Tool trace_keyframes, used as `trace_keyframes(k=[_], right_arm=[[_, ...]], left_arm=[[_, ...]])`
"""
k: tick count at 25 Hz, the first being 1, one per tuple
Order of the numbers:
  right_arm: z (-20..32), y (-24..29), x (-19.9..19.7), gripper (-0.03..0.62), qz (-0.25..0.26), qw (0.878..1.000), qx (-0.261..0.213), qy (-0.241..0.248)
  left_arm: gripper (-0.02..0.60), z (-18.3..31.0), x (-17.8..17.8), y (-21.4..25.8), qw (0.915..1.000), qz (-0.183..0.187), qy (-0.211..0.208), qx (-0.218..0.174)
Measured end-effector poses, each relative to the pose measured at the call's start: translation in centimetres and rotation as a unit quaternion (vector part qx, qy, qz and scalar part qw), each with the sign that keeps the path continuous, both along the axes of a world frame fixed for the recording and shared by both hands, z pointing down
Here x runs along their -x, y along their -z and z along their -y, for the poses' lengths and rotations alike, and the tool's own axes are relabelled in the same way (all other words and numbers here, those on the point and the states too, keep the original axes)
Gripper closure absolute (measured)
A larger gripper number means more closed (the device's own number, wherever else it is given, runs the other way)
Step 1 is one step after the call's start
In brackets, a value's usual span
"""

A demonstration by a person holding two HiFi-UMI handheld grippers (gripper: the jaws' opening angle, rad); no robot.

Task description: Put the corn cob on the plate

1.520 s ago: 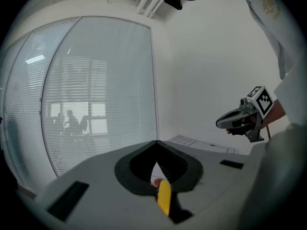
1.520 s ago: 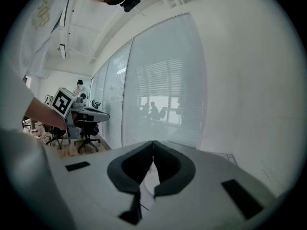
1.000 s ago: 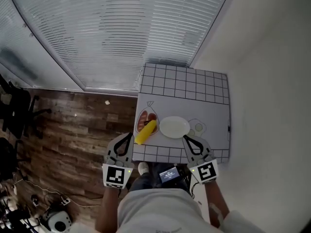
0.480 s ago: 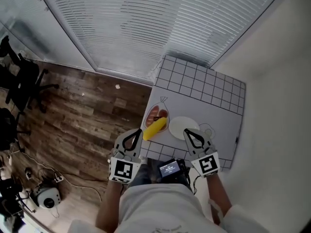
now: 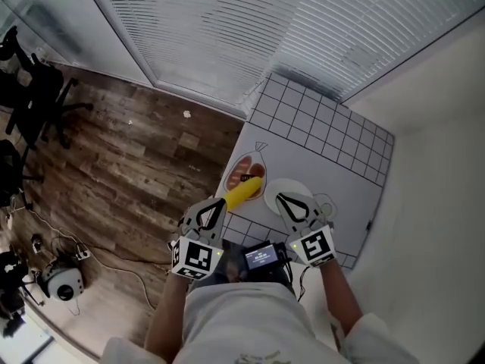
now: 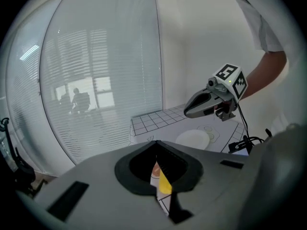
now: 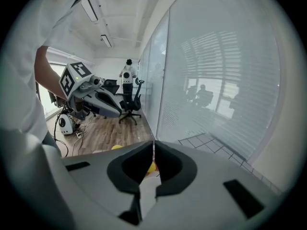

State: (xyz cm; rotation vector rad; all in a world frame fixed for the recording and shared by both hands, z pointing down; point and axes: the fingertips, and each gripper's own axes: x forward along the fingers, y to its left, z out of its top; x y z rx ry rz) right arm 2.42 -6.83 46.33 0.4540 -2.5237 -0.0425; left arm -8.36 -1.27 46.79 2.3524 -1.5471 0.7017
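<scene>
The yellow corn cob (image 5: 244, 193) lies on the near left part of the white grid-lined table (image 5: 326, 139), overlapping a printed food picture (image 5: 244, 174). The white plate (image 5: 291, 190) sits just right of it, its near side hidden by my right gripper (image 5: 279, 197), which is shut and empty above the plate's near edge. My left gripper (image 5: 221, 202) is shut and empty, its tip just short of the cob's near end. In the left gripper view a sliver of the cob (image 6: 164, 183) shows past the shut jaws, with the plate (image 6: 193, 139) beyond.
Window blinds (image 5: 250, 29) run behind the table, and a white wall (image 5: 439, 165) stands at the right. Wood floor (image 5: 129, 165) lies to the left, with office chairs (image 5: 30, 89) and cables. A small screen (image 5: 264, 256) hangs at the person's waist.
Both grippers have come down and forward to the table's near edge, the left toward the cob, the right over the plate. Both stayed shut.
</scene>
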Motion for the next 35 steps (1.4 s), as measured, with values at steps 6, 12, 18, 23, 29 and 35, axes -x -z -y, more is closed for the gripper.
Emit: trace_keyframes(k=[6, 12, 18, 23, 29, 35], right_arm=[[0.3, -1.9, 1.2, 0.548, -0.016, 0.999, 0.021, 0.032], [0.3, -3.8, 2.2, 0.514, -0.032, 0.996, 0.038, 0.071], [0.5, -5.9, 2.9, 0.482, -0.058, 0.991, 0.053, 0.109], [0.3, -7.2, 3.6, 0.45, -0.072, 0.985, 0.064, 0.143], [-0.2, -9.1, 4.2, 0.392, -0.088, 0.974, 0.081, 0.193], [-0.6, -10.9, 4.9, 0.333, -0.11, 0.961, 0.065, 0.246]], left_arm=[[0.574, 0.1, -0.4, -1.7, 0.9996, 0.01, -0.012, 0.025], [0.572, -0.1, -0.6, -4.2, 0.9978, -0.009, -0.003, 0.065], [0.569, 0.3, -1.0, -5.6, 0.997, 0.0, -0.006, 0.078], [0.485, 0.4, -1.3, -7.2, 0.995, -0.014, -0.002, 0.099], [0.431, 0.3, -1.7, -9.2, 0.9921, -0.017, -0.003, 0.124], [0.41, 0.2, -2.2, -10.7, 0.9903, 0.005, -0.02, 0.137]])
